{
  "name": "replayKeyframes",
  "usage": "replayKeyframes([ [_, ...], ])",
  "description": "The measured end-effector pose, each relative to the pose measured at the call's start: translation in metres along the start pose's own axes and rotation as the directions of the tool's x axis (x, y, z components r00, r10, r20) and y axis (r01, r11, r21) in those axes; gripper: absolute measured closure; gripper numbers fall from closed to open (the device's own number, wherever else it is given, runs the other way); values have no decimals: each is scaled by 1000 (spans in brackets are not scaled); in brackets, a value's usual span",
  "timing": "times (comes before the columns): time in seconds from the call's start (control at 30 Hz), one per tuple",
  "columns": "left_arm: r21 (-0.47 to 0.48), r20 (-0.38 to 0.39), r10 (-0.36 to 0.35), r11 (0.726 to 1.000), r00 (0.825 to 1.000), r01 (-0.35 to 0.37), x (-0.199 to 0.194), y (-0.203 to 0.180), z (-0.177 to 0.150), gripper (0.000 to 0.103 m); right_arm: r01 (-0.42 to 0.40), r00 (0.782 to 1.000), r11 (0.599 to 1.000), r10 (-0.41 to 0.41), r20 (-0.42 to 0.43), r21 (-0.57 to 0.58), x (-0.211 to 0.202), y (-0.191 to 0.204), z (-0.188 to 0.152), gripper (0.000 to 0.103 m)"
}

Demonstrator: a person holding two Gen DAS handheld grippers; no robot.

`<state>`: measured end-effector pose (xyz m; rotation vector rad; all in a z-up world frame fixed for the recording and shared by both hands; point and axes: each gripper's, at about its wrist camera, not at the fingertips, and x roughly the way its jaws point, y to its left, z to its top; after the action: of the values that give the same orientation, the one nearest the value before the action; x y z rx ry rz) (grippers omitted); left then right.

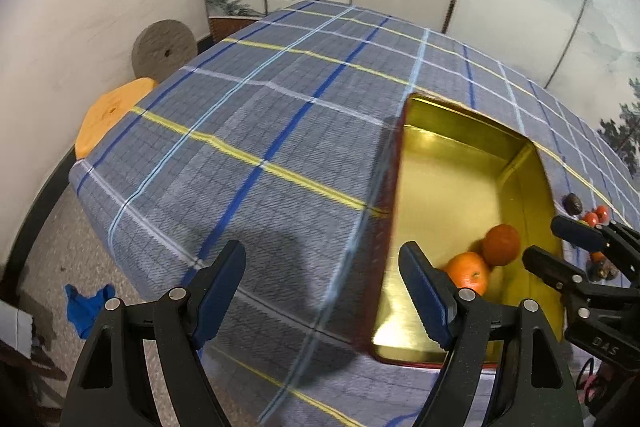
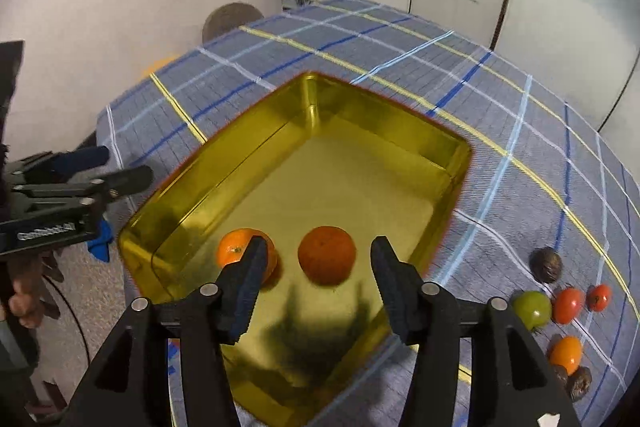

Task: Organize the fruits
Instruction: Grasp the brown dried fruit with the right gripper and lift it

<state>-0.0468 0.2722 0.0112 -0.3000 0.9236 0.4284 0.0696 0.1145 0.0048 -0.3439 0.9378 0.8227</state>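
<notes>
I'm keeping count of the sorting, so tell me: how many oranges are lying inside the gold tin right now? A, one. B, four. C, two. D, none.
C: the right wrist view shows two in the gold tin, a lighter orange and a darker orange lying apart on its floor, while the other small fruits sit outside it on the checked cloth.
</notes>
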Motion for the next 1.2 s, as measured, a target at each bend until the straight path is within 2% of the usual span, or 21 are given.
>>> replayKeyframes([
  [0.2,64,6,-55,996,998,55,-8,-35,-1,24,25,998,997,-29,56,75,-37,-30,-14,51],
  [0.37,131,-2,-109,985,994,108,-13,-70,-5,24,98,991,983,-111,77,158,-68,-72,-39,51],
  [0.6,215,-17,-172,961,985,172,-20,-116,-13,24,222,969,927,-244,34,303,-95,-145,-85,51],
  [0.77,264,-33,-204,942,978,205,-23,-144,-21,24,306,947,873,-319,-31,379,-97,-190,-122,51],
  [0.87,293,-43,-218,930,975,220,-24,-159,-25,24,327,942,853,-331,-62,406,-91,-208,-141,51],
  [1.2,377,-105,-267,881,958,287,-21,-208,-46,24,313,947,846,-311,-78,431,-65,-227,-160,51],
])
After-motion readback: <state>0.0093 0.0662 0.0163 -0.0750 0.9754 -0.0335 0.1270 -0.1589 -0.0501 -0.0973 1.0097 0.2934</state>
